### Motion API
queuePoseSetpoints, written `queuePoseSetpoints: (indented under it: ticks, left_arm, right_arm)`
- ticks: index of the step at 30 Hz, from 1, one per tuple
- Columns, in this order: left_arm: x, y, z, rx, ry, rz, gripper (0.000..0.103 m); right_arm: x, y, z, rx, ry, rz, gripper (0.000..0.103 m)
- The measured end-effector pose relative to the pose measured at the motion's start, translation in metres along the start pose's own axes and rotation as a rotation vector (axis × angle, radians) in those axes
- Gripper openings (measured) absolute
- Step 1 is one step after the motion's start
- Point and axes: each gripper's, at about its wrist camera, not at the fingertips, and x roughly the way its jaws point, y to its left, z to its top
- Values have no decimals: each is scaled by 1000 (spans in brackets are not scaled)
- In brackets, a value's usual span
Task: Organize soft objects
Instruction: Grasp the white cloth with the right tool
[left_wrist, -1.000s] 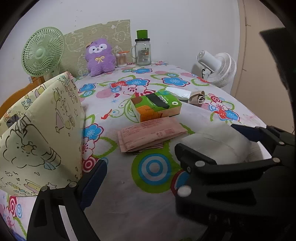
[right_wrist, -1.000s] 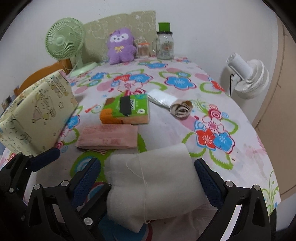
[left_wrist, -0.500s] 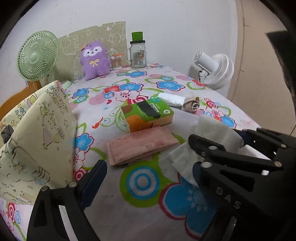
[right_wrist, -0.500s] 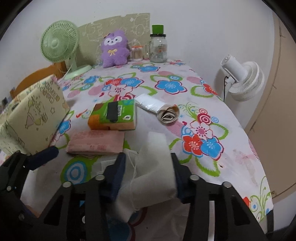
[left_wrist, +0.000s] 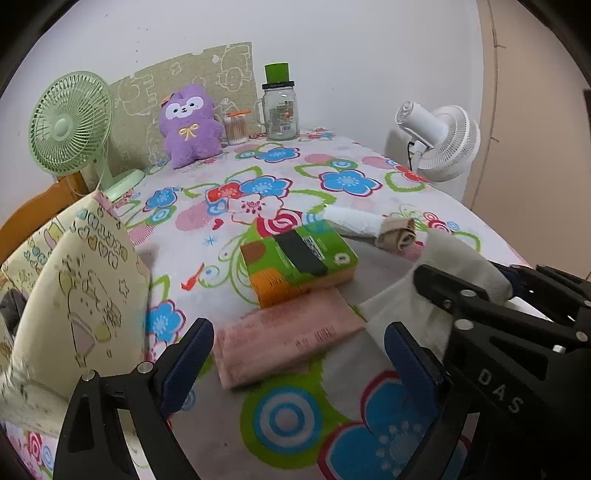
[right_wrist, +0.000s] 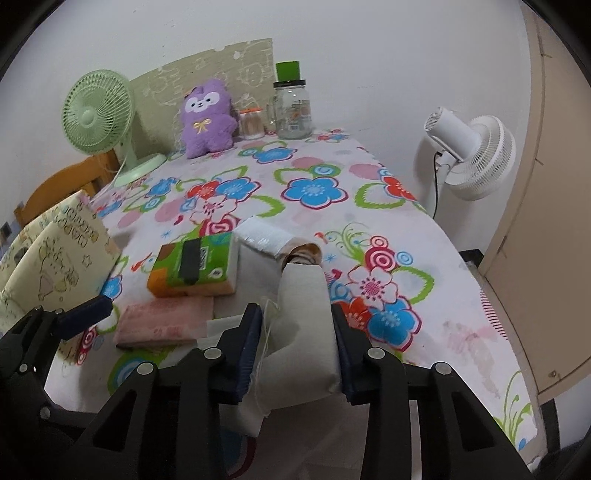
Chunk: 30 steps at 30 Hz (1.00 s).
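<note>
Gripping: right gripper (right_wrist: 297, 341) jaws clamped on white folded cloth (right_wrist: 304, 314), lifted at 6 o'clock
Left gripper (left_wrist: 295, 354): jaws wide, holding nothing
Progress: early; pink packet (left_wrist: 288, 336), tissue pack (left_wrist: 299, 258), purple plush (left_wrist: 190, 125) unsorted

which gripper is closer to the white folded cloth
Right. The right gripper is shut on the white cloth, pads pressing both sides. The left gripper is open beside it, over the pink packet.

Two fans (green (right_wrist: 98, 110), white (right_wrist: 476, 151)), one purple plush (right_wrist: 207, 118), one tissue box (right_wrist: 194, 264), one glass jar (right_wrist: 293, 110).
</note>
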Motion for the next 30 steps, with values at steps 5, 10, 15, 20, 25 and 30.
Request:
queuePoseSetpoints:
  ticks: [5, 10, 15, 20, 25, 30]
  left_arm:
    - [7, 5, 9, 6, 5, 10, 94]
    - [18, 8, 11, 8, 29, -3, 93]
    - [26, 9, 12, 13, 49, -42, 93]
    - [35, 11, 14, 6, 99, -98, 92]
    - [30, 8, 12, 19, 102, -115, 74]
    - [19, 0, 8, 49, 92, -122, 56]
  right_arm:
    - [3, -5, 3, 22, 3, -11, 39]
    - [7, -6, 5, 24, 10, -27, 39]
    - [9, -4, 5, 17, 17, -43, 39]
    - [10, -3, 5, 18, 20, -59, 39]
    - [8, -2, 4, 15, 21, -57, 39]
    - [4, -2, 2, 16, 18, -43, 40]
